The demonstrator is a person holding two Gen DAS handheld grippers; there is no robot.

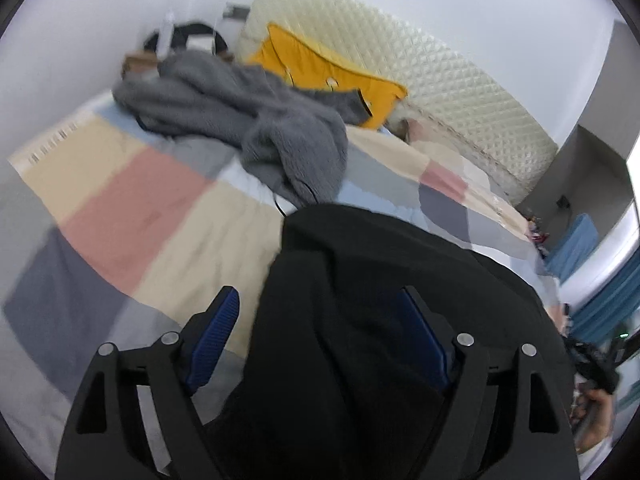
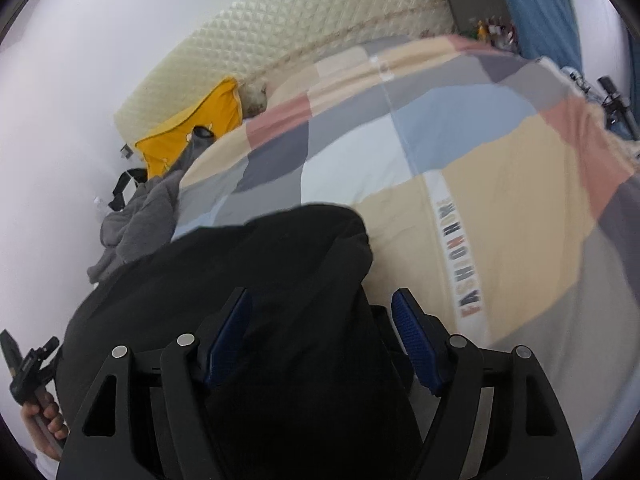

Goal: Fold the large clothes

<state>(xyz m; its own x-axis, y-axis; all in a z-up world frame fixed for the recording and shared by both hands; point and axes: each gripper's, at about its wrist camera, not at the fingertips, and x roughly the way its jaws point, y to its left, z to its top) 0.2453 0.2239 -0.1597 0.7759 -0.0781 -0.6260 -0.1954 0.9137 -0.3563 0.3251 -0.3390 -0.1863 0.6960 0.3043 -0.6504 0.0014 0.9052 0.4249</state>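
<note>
Black garment (image 1: 380, 320) on bed (image 1: 140, 208) | left claw (image 1: 320, 320), right claw (image 2: 322, 312) released | flatten fold before regrasping.

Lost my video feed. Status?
Left gripper and right gripper: jaws open, straddling black garment on bed. Grey garment heaped beyond, apart.

My left wrist camera sits close over the bed (image 1: 132, 200), tilted down past its gripper (image 1: 316, 312) toward the headboard (image 1: 440, 80) at 1 o'clock. My right one looks down likewise past its gripper (image 2: 322, 308), headboard (image 2: 304, 20) at 12. Both share the black garment (image 1: 380, 300) (image 2: 240, 264), grey clothes (image 1: 240, 120) (image 2: 140, 220) and yellow pillow (image 1: 320, 68) (image 2: 192, 124).
</note>
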